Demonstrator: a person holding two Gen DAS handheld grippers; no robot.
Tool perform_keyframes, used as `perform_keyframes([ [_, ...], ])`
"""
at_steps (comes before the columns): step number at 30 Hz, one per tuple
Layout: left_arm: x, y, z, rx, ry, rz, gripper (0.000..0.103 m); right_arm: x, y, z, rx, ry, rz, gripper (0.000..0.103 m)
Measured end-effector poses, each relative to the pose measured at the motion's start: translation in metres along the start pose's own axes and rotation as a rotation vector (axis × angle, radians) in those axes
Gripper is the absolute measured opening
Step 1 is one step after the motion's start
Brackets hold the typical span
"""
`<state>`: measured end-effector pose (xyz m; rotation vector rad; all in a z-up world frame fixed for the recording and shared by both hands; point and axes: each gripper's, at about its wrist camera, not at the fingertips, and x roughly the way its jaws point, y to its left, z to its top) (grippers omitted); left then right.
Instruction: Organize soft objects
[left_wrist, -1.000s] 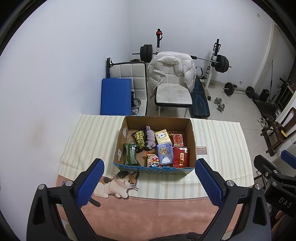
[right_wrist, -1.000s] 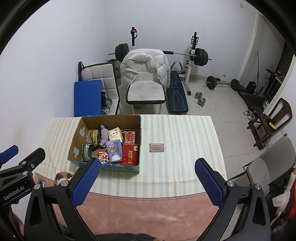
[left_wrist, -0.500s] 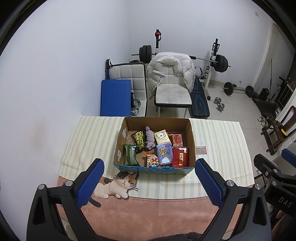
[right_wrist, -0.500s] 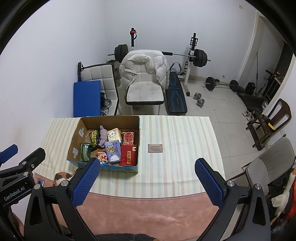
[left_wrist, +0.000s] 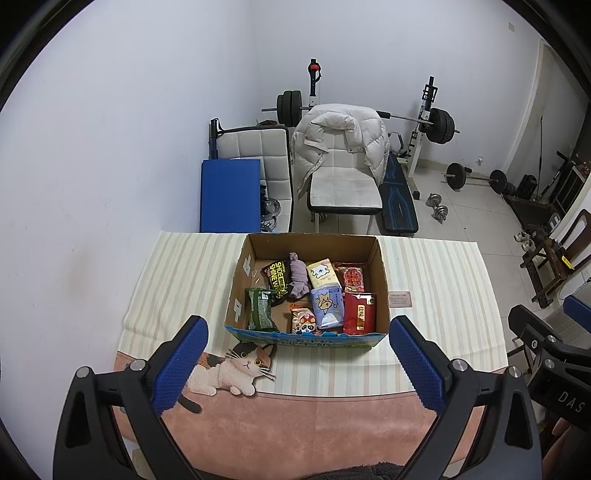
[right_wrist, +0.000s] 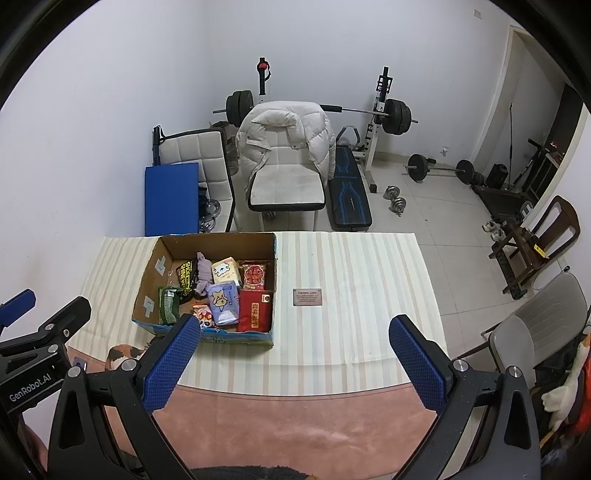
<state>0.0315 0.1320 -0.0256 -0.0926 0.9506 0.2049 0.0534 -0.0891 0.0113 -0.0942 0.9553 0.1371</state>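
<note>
An open cardboard box (left_wrist: 382, 273) (right_wrist: 147, 273) stands on the striped tablecloth. It holds several soft packs: a green pack (left_wrist: 260, 308), a black pack (left_wrist: 277, 278), a purple cloth (left_wrist: 298, 278), a yellow pack (left_wrist: 322, 272), a blue pack (left_wrist: 327, 306), red packs (left_wrist: 359, 313) and a small cartoon pack (left_wrist: 303, 323). My left gripper (left_wrist: 297, 363) is open and empty, held above the table's near edge in front of the box. My right gripper (right_wrist: 295, 363) is open and empty, to the right of the box.
A small card (right_wrist: 307, 296) lies on the cloth right of the box. A cat picture (left_wrist: 236, 369) is on the near mat. Beyond the table stand a chair with a white jacket (left_wrist: 341, 147), a blue pad (left_wrist: 229, 195), a weight bench and barbells. A grey chair (right_wrist: 535, 332) stands at the right.
Both grippers drifted very slightly; the box appears a little lower and further left in the right wrist view. Nothing was grasped or released.
</note>
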Motion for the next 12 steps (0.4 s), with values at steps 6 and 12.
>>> perform_keyframes([
  [6,0.0005,0.0001,0.0006,0.002,0.001,-0.001,0.101,-0.0003,0.0008,-0.0009,-0.001,-0.001,-0.001,0.103],
  [12,0.0012,0.0011,0.0023,0.002,-0.008,-0.002,0.101,-0.0001,-0.0003,-0.0006,0.000,0.002,0.004,0.103],
])
